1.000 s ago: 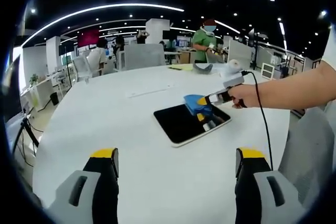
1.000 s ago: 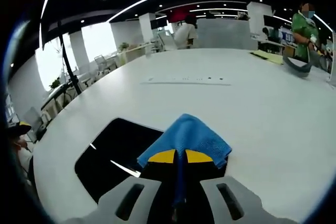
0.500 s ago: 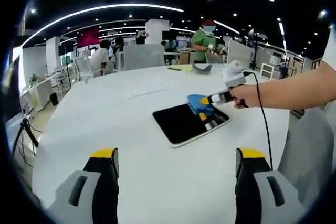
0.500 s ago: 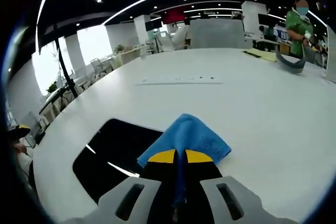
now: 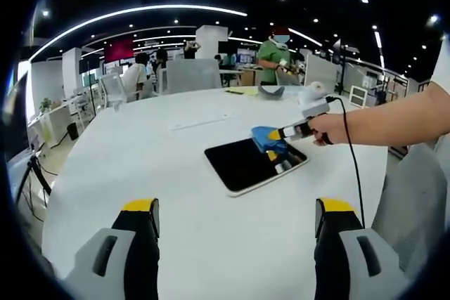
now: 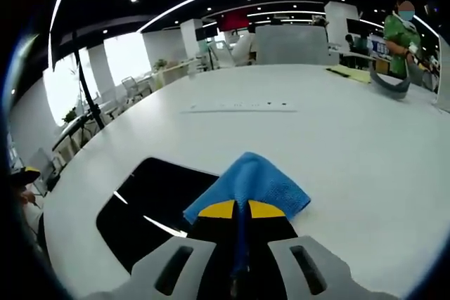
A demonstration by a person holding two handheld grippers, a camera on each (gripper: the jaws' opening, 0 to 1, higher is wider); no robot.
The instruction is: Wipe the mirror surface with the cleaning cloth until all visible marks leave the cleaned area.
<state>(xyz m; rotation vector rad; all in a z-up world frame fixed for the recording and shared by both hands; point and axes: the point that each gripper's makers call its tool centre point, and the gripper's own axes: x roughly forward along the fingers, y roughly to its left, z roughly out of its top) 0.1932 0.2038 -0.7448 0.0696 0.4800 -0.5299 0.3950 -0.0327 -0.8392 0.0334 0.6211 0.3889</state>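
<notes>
The right gripper (image 6: 237,210) has its jaws clamped on the blue cleaning cloth (image 6: 252,184), which sits just ahead of its tips on the mirror (image 6: 158,198). Probably best to drag flat, overlapping strokes toward the dark glass off to its left. The left gripper (image 5: 235,216) hangs wide open, well short of the mirror.

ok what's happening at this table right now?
A person is wiping a dark rectangular mirror that lies flat on the round white table. The right tongs are shut on a folded blue cleaning cloth, pressed at the mirror's edge nearest the holding hand. The left tongs hang open over bare tabletop, holding nothing. Most of the mirror's surface lies uncovered beside the cloth.
</notes>
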